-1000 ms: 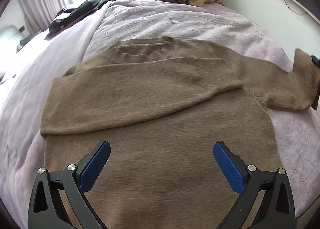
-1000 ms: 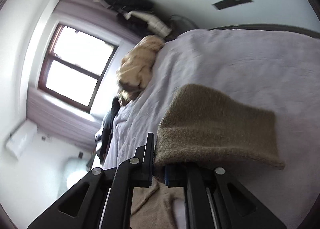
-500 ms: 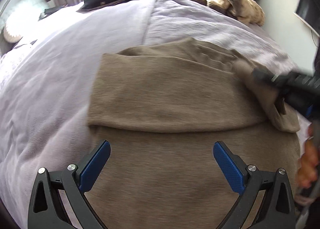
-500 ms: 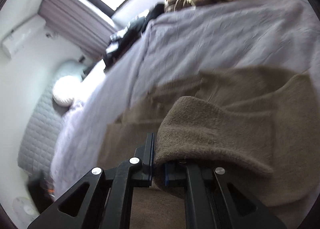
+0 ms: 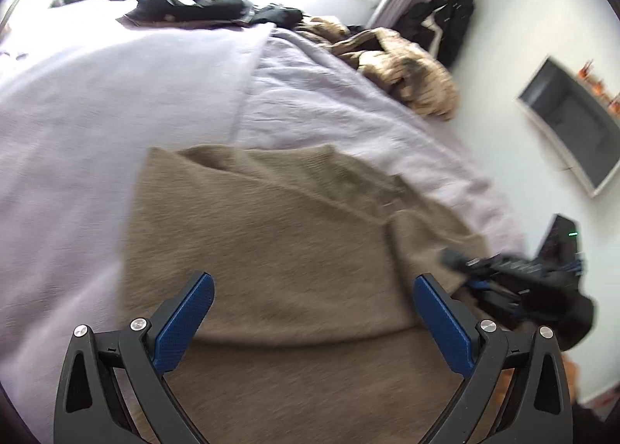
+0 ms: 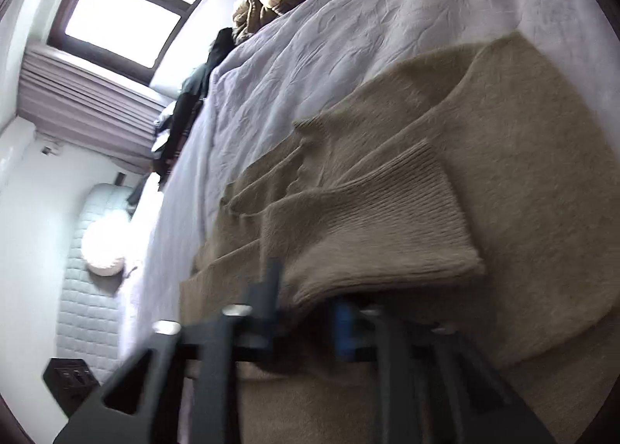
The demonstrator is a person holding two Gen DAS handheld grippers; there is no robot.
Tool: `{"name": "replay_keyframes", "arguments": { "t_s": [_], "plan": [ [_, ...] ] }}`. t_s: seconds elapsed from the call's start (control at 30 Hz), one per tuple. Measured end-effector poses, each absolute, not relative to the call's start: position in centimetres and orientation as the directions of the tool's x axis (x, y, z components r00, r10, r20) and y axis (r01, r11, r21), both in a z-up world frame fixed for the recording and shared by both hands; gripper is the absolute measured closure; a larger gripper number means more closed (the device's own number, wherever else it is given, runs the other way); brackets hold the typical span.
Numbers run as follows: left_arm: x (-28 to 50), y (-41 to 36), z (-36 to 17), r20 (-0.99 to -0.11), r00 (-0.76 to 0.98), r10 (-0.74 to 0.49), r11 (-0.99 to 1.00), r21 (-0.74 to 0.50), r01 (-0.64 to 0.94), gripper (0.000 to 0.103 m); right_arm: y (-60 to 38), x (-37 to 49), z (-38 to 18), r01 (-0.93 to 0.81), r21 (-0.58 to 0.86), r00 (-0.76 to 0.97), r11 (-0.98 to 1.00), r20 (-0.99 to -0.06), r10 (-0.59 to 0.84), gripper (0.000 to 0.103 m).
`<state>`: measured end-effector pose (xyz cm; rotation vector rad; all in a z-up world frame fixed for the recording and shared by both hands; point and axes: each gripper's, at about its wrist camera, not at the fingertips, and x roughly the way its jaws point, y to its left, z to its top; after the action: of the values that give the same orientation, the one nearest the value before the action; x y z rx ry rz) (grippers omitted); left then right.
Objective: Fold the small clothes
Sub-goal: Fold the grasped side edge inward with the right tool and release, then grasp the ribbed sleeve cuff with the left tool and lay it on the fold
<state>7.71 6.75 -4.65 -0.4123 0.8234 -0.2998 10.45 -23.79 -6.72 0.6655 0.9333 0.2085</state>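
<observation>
Bed [image 5: 97, 102]: R gripper [image 6: 310, 312] carried sleeve [image 6: 368, 227] across sweater [image 5: 271, 242].

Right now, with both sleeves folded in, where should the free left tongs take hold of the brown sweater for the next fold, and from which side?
Probably the bottom hem of the brown sweater, near its left corner. That edge seems to lie below the left tongs, out of view. Come from the near side, low over the lavender bedspread, so one finger can slide under the flat knit.

left tongs [image 5: 312, 322]: bottom centre, blue pads spread wide, empty
sweater [image 5: 271, 250]: brown, folded, centre, on bed [image 5: 97, 114]
right tongs [image 5: 457, 261]: right edge, blurred, at sweater's right border; grip unclear
</observation>
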Motion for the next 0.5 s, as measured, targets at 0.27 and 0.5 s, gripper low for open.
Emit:
{"name": "replay_keyframes", "arguments": {
  "t_s": [0.27,0.5],
  "plan": [
    [10.8,9.0,-7.9,-0.469,0.515,-0.718,0.6,-0.792,0.115,0.0,-11.8,9.4,-4.3,-0.358,0.369,0.489,0.858,-0.709,0.509,0.092],
    [12.1,9.0,-8.8,-0.436,0.493,-0.753,0.542,-0.836,0.087,0.0,-9.7,7.7,-6.4,-0.384,0.371,0.396,0.845,-0.761,0.514,0.052]
  ]
}}
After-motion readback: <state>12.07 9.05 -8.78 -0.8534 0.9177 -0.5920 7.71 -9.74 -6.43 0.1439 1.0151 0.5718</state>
